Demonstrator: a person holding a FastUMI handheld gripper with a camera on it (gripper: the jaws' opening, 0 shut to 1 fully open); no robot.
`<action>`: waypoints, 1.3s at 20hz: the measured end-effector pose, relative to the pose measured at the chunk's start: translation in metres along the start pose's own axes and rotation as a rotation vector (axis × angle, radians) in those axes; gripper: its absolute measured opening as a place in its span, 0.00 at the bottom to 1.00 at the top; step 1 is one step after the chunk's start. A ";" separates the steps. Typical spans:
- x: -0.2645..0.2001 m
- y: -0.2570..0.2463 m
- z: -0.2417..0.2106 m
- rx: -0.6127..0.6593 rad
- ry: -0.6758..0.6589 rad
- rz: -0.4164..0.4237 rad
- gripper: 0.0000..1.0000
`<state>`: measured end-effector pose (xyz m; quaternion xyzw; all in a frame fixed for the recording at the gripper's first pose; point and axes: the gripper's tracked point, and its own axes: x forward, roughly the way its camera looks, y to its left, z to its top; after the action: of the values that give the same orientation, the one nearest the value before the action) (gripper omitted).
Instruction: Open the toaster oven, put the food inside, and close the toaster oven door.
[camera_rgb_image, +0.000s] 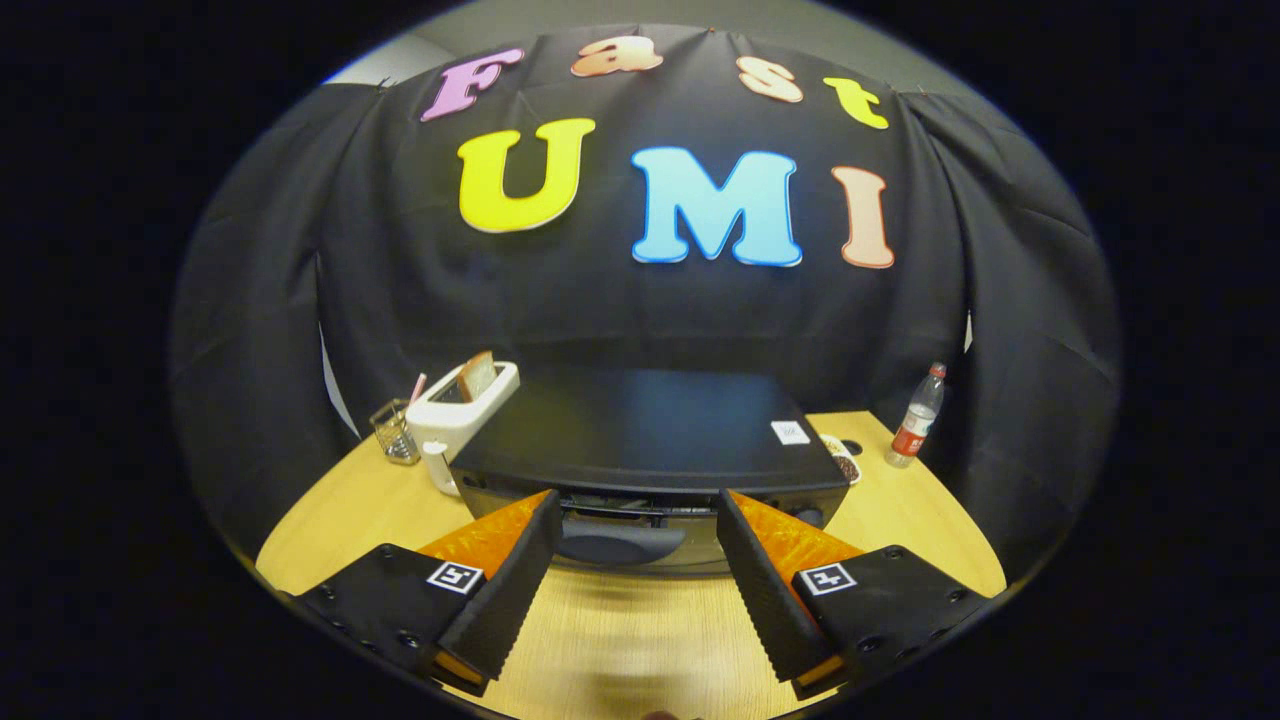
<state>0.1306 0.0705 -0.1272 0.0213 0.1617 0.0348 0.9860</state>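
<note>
While the gripper (640, 545) hangs spread wide and holding nothing, its 2 fingers flank the front of a black toaster oven (650, 440) that stands just ahead of them on a pale wooden table (620, 630). The oven is low and broad, with a flat dark top bearing a small white sticker near its right corner. Its door looks to be up and closed, with a curved dark handle (618, 543) running across the top of the door, right between the fingertips. What is inside the oven cannot be told, so the closed door fits either a stage with the food yet to go in or one with the food already inside.

If the door is to be pulled, a good grip would likely mean centring the handle between both fingers, closing squarely on it, then swinging down along the hinge arc rather than tugging straight back, so the oven does not slide.

Behind the oven's left corner stands a white toaster (462, 408) with 1 slice of bread (478, 376) poking up. A plastic bottle (917, 416) stands off to the right.
</note>
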 end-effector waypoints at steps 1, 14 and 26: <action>-0.005 -0.004 0.011 0.003 -0.026 0.000 0.99; -0.134 -0.053 0.101 -0.010 -0.282 -0.029 0.98; -0.181 -0.043 0.095 -0.091 -0.335 -0.027 0.98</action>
<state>-0.0074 0.0108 0.0181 -0.0202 -0.0066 0.0247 0.9995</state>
